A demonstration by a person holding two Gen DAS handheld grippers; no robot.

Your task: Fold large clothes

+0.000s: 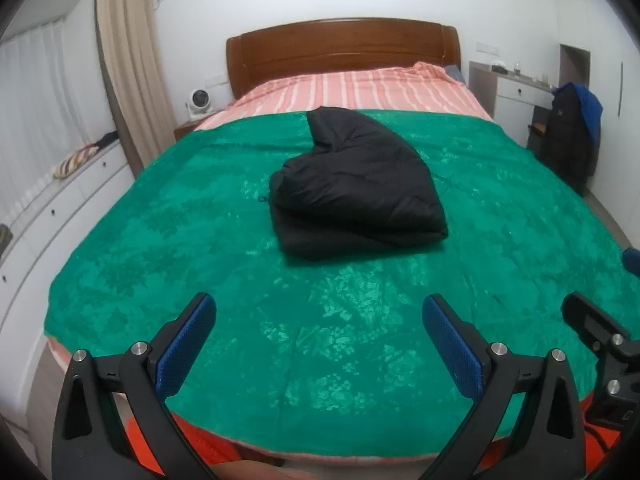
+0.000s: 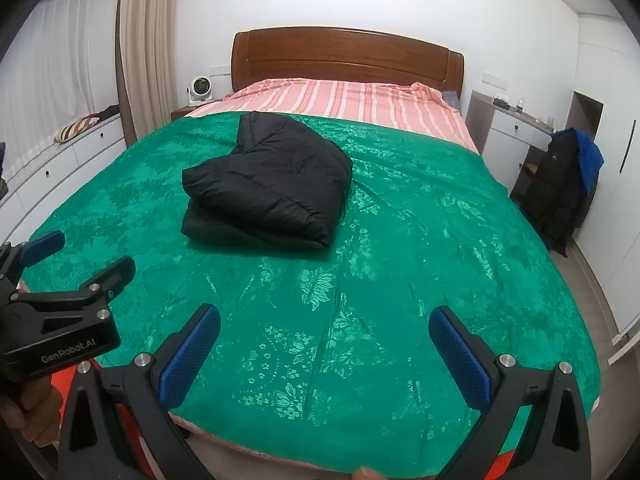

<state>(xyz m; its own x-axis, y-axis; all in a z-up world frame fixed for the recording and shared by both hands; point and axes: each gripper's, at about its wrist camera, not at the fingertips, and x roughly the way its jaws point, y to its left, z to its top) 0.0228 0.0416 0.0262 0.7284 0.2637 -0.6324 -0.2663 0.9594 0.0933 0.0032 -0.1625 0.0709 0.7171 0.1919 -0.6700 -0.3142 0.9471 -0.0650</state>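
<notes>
Folded black jacket [image 1: 356, 184] on green blanket [image 1: 160, 240]; both claws spread, empty; right view shows left claw [image 2: 86, 258].

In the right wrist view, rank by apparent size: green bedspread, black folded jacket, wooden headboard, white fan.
Largest to smallest:
1. green bedspread
2. black folded jacket
3. wooden headboard, though it sits farther away, so unsure
4. white fan

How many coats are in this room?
2. A black puffy coat lies folded on the green blanket on the bed. Another dark coat hangs by the white desk at right. More may be hidden.
</notes>
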